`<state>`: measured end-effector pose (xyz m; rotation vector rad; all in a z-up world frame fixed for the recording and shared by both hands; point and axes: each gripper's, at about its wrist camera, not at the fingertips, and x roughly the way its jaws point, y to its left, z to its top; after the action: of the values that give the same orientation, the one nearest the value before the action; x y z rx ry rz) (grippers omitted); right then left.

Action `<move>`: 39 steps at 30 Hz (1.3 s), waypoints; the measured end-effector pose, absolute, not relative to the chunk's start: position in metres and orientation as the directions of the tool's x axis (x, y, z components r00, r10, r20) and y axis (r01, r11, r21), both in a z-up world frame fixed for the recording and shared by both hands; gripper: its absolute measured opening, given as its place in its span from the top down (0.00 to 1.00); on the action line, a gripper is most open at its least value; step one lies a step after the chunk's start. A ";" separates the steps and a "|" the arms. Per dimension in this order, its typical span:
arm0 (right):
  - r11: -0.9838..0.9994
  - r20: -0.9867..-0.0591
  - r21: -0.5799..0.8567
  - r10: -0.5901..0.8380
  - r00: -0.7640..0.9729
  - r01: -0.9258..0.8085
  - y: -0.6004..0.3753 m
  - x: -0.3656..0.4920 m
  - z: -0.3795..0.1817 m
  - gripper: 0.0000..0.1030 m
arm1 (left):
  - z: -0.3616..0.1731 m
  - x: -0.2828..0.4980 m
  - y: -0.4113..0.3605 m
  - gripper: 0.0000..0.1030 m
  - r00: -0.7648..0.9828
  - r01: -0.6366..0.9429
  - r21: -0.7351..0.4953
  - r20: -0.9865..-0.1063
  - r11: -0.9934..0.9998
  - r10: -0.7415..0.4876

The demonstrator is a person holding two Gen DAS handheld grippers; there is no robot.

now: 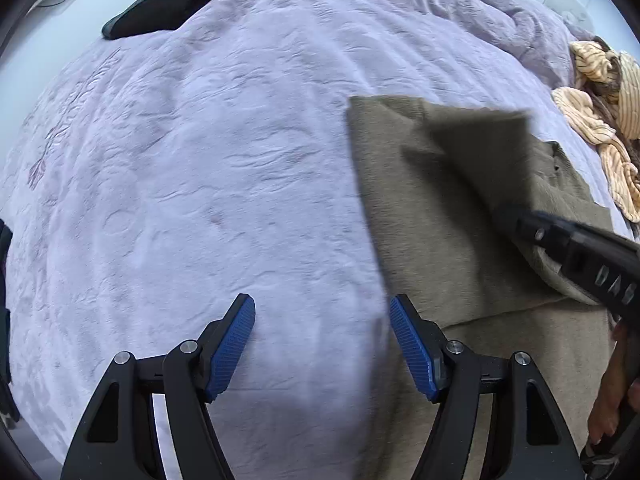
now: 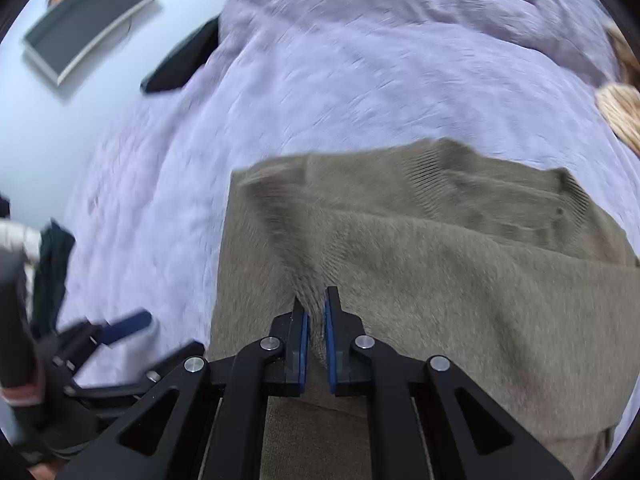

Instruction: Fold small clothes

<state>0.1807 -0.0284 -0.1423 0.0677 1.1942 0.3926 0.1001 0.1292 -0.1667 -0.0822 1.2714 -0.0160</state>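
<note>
Two grippers: both point down at a bed, each held in a person's hand.
Surface: a lilac quilt (image 1: 200, 168) covers the bed, crinkled all over and bunched into a heap at the far side.
Room: pale floor beyond the bed; a dark panel with a light frame (image 2: 88, 20) lies out there.
Garment: an olive-brown knit (image 2: 440, 264) lies on the quilt's near right part, one flap raised off the rest.
Right gripper (image 2: 316, 312): jaws nearly together, pinching a fold of the knit between the blue pads and pulling it up into a ridge.
Left gripper (image 1: 322, 344): jaws wide apart with nothing between them, over bare quilt just beside the knit's left edge.
Other things: a black cloth (image 1: 160, 8) hangs over the far edge of the bed; a cream striped heap (image 1: 600, 100) sits on the far right, well apart from the knit.
In the way: the lifted flap hides part of the knit beneath.
</note>
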 end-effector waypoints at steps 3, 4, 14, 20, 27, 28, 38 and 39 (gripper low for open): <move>0.936 -0.920 0.211 0.288 0.266 -0.282 -0.020 0.173 -0.157 0.79 | -0.167 0.095 0.146 0.31 0.289 -0.044 -0.063 -0.956 0.997 -0.048; 0.935 -0.924 0.208 0.285 0.255 -0.288 -0.019 0.171 -0.159 0.68 | -0.169 0.096 0.145 0.31 0.288 -0.044 -0.062 -0.956 0.997 -0.046; 0.915 -0.887 0.308 0.375 0.269 -0.260 -0.078 0.135 -0.120 0.43 | -0.136 0.097 0.116 0.31 0.315 0.112 -0.187 -0.925 0.976 -0.213; 0.854 -0.858 0.473 0.391 0.333 0.217 -0.239 0.108 -0.125 0.43 | -0.122 0.124 0.069 0.31 0.332 0.183 -0.203 -0.908 0.962 -0.255; 0.620 -0.822 0.570 0.419 0.387 0.540 -0.361 0.074 -0.170 0.46 | -0.180 0.154 0.051 0.31 0.246 0.077 -0.081 -0.964 0.994 -0.098; 0.588 -0.804 0.595 0.438 0.402 0.549 -0.366 0.075 -0.176 0.65 | -0.180 0.152 0.054 0.31 0.251 0.059 -0.099 -0.962 0.993 -0.111; 0.760 -0.863 0.486 0.339 0.374 0.432 -0.348 0.101 -0.183 0.92 | -0.178 0.138 0.044 0.31 0.265 0.080 -0.043 -0.962 0.996 -0.063; 0.766 -0.873 0.474 0.346 0.344 0.433 -0.347 0.101 -0.191 0.92 | -0.178 0.135 0.044 0.31 0.266 0.079 -0.041 -0.962 0.996 -0.060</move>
<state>0.1013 -0.3473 -0.1913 0.7455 1.2523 -0.0640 0.1355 0.0443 -0.1781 0.0164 1.2977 -0.0940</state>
